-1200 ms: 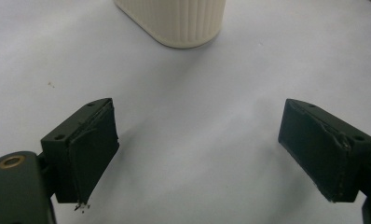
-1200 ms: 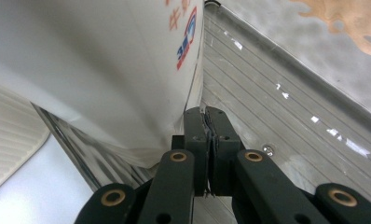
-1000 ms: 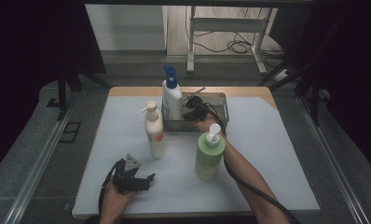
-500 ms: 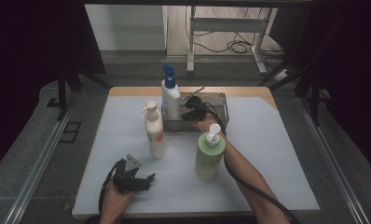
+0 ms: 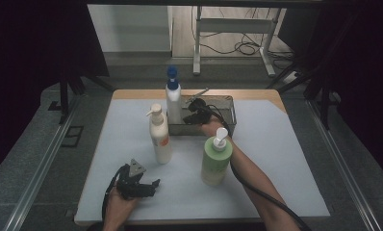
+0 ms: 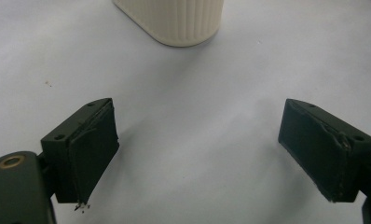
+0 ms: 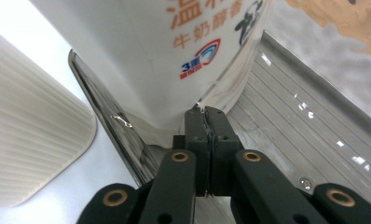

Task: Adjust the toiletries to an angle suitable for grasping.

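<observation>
Shut tight with nothing between them, the right gripper's (image 7: 206, 114) jaws press their tips against the white blue-capped pump bottle (image 5: 173, 98), which stands in the metal tray (image 5: 228, 117) at the table's 12 o'clock. Left gripper (image 6: 197, 151), at 7 o'clock, gapes wide, empty.

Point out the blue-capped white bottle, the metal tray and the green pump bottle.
blue-capped white bottle (image 5: 173, 103): high view, on its white body.
metal tray (image 5: 228, 117): high view, on its right wall.
green pump bottle (image 5: 215, 162): high view, on its green body.
</observation>
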`<state>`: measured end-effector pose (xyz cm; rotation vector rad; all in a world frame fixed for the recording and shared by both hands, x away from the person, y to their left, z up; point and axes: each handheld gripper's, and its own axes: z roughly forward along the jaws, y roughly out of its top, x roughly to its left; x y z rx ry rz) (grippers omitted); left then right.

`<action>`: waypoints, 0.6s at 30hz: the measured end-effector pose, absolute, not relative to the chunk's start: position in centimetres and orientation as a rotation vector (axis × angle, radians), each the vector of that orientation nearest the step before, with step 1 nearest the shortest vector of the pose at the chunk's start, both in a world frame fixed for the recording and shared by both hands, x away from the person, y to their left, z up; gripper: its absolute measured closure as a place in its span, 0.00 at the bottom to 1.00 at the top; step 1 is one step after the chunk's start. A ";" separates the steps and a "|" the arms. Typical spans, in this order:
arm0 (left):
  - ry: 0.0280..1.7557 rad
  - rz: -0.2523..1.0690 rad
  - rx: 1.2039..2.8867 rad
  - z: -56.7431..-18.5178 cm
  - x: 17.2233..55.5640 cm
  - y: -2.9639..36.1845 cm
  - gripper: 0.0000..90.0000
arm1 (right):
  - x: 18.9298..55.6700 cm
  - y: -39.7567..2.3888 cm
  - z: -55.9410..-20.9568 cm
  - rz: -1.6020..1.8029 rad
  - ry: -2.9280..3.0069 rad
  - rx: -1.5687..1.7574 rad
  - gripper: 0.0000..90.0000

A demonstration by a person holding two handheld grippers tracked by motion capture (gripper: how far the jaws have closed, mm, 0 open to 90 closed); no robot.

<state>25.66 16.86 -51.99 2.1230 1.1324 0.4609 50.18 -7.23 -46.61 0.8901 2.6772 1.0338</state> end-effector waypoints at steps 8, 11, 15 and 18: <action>1.132 0.460 2.126 -52.0 25.7 16.8 0.13 | 50.1 -7.2 -46.4 1.057 2.687 0.858 0.99; 1.132 0.460 2.128 -52.0 25.7 16.8 0.13 | 50.1 -7.2 -46.3 1.055 2.692 0.858 0.99; 1.131 0.460 2.127 -52.0 25.7 16.8 0.13 | 50.1 -7.2 -46.3 1.056 2.694 0.846 1.00; 1.132 0.460 2.125 -52.0 25.7 16.8 0.13 | 50.1 -7.2 -46.3 1.060 2.697 0.857 1.00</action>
